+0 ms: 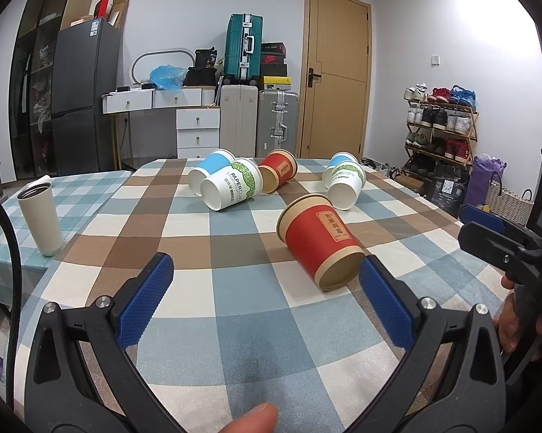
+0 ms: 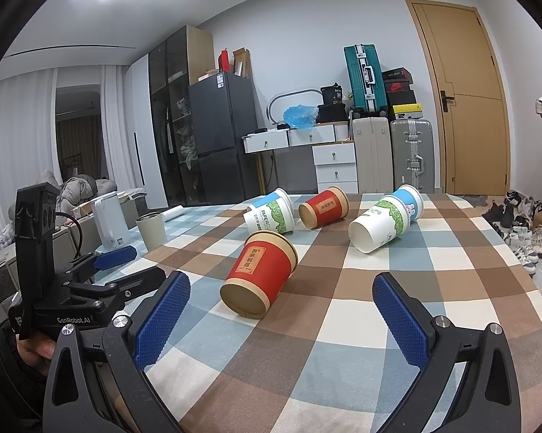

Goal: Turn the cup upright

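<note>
A red paper cup [image 1: 319,240] lies on its side on the checkered desk [image 1: 235,288], centre frame. The left claw [image 1: 267,281] is spread wide, its right pad just beside the cup's base. In the right wrist view, the right claw [image 2: 282,310], jaws apart, sits low in frame, the cup [image 2: 260,274] just beyond its gap.

bare cloth [image 2: 307,361] before red cup [image 2: 260,274]
</note>
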